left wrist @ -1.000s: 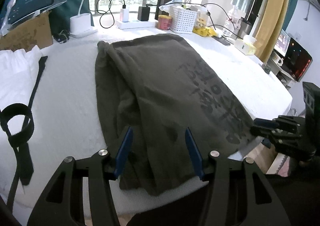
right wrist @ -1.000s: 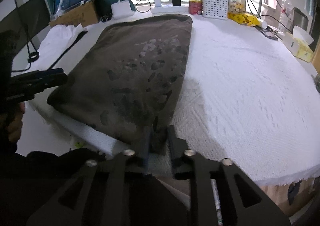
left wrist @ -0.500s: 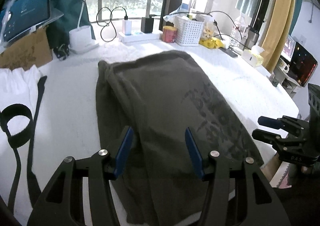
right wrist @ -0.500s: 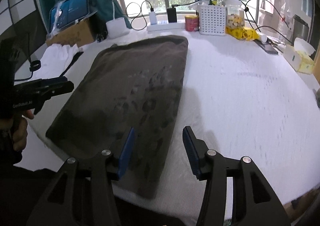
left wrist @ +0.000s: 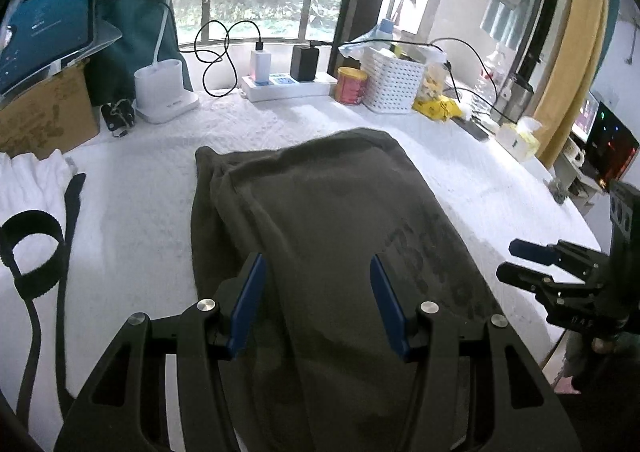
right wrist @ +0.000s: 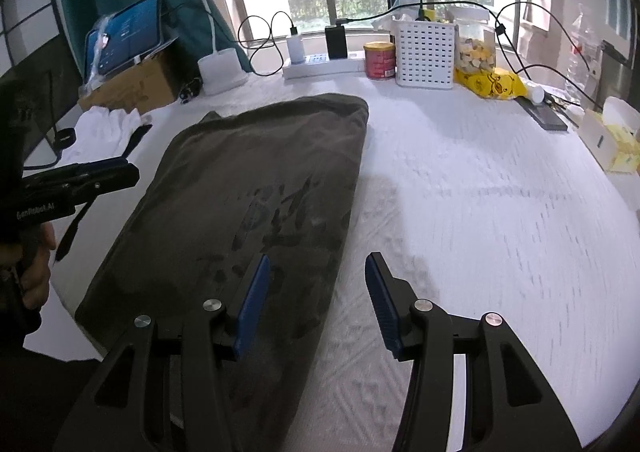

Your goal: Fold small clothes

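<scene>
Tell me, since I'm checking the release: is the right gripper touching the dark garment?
Apart. The right wrist view shows the right gripper open above the dark garment, nothing pinched.

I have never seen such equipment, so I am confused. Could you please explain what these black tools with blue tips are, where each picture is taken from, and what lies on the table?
There is no robot. A person holds one two-finger gripper in each hand, and a wide-angle camera on each looks along its fingers. One picture is from the left gripper, the other from the right gripper; each also shows the other gripper at its edge. A dark olive garment, partly folded, lies on the white table cover. Both grippers are open and hold nothing. Behind stand a white basket, a red can and a tablet.
</scene>
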Motion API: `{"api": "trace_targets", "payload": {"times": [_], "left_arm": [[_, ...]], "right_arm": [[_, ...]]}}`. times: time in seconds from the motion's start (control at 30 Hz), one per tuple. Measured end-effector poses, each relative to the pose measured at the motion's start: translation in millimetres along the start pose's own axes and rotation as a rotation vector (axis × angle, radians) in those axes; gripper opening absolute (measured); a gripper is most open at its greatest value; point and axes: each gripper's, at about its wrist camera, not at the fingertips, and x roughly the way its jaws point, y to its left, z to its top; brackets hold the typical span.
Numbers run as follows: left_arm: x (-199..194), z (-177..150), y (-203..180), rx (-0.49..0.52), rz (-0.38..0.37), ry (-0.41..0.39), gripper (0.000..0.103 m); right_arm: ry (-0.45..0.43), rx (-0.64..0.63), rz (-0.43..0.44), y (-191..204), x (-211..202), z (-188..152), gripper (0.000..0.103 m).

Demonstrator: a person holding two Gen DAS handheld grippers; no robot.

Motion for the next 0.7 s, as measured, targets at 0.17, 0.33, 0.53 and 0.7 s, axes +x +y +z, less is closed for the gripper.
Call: {"api": "trace_targets", "payload": {"times": [0.17,0.33,0.53,0.7], "left_arm": [[10,14,6,0.007,0.016,-0.009,0.054],[27,23,18,-0.006,0.023,0.014,0.054],[44,32,30,-0.025,0.016,0.032,0.054],[59,38,45,-0.060,0.010,0.043,0.054]], "right_arm": [[0.002,0.007,-0.002,-6,11,13,0.053],[0.017,0.012,-0.009,-13,26,24,0.053],[0.031,0.000,-0.008,-17,43,39,0.053],[0.044,-0.013,-0.009,-19,57,49,0.053]]}}
